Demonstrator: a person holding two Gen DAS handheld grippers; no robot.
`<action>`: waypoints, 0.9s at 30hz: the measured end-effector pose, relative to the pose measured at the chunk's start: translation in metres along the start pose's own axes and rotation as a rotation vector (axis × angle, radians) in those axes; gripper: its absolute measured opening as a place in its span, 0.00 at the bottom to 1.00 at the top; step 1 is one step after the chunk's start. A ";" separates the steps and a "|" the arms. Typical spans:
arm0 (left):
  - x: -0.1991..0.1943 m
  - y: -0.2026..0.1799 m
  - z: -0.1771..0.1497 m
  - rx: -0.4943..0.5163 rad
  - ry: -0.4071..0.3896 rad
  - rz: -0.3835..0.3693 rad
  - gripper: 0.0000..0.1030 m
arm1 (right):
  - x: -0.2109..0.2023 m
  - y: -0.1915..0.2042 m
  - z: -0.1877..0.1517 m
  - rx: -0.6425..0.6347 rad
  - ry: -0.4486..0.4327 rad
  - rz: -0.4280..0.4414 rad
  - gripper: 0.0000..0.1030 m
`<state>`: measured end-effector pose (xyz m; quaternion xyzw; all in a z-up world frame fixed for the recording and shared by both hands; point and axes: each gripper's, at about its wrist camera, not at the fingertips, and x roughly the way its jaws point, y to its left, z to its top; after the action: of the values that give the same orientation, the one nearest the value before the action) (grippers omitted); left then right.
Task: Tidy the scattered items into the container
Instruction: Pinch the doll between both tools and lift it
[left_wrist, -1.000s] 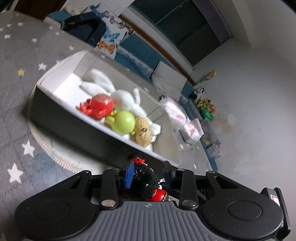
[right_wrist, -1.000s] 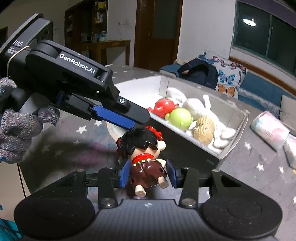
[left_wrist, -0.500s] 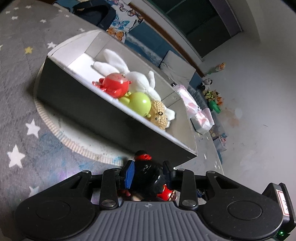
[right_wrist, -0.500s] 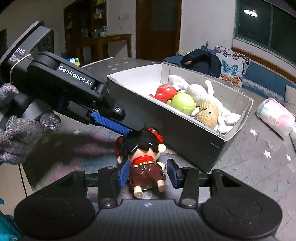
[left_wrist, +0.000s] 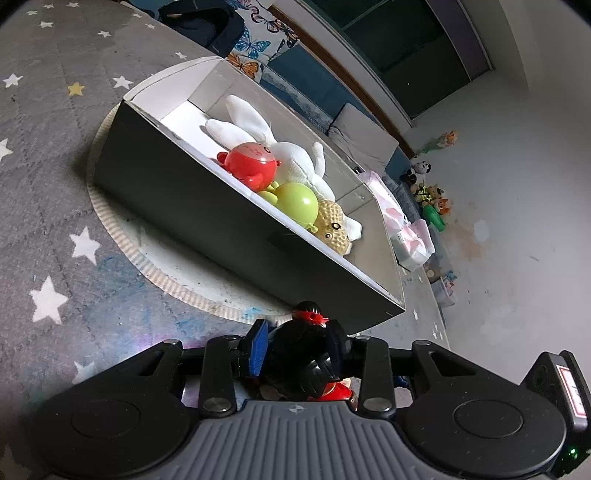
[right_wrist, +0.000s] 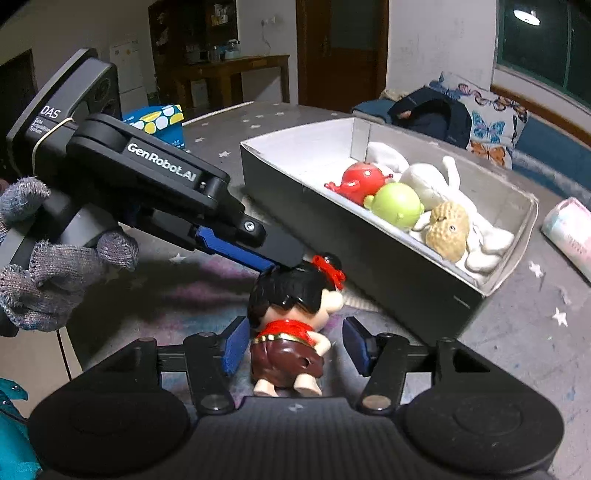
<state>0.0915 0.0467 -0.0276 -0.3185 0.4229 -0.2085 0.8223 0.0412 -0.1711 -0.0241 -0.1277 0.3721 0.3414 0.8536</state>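
Black-haired doll sits clamped by the head in our left gripper, while our right gripper is opening, pads clear of it.

Glossy plastic doll, matt cardboard box, knitted cloth glove.

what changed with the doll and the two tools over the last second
The right tool let go of the black-haired doll in brown shorts; its jaws are opening, pads now clear of her. The left tool took over, clamping her head. The dark box and its toys stayed put.
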 end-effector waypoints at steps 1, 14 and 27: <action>0.000 0.000 0.000 -0.002 0.000 -0.001 0.36 | 0.000 0.000 -0.001 0.002 0.005 -0.002 0.56; -0.002 -0.004 -0.003 -0.004 -0.026 0.023 0.36 | -0.001 0.002 0.008 0.033 0.017 -0.002 0.57; -0.007 -0.011 -0.008 0.044 -0.052 0.066 0.37 | 0.024 0.003 0.019 0.036 0.097 -0.006 0.55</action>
<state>0.0804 0.0410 -0.0191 -0.2913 0.4069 -0.1821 0.8464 0.0616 -0.1478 -0.0282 -0.1296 0.4188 0.3256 0.8377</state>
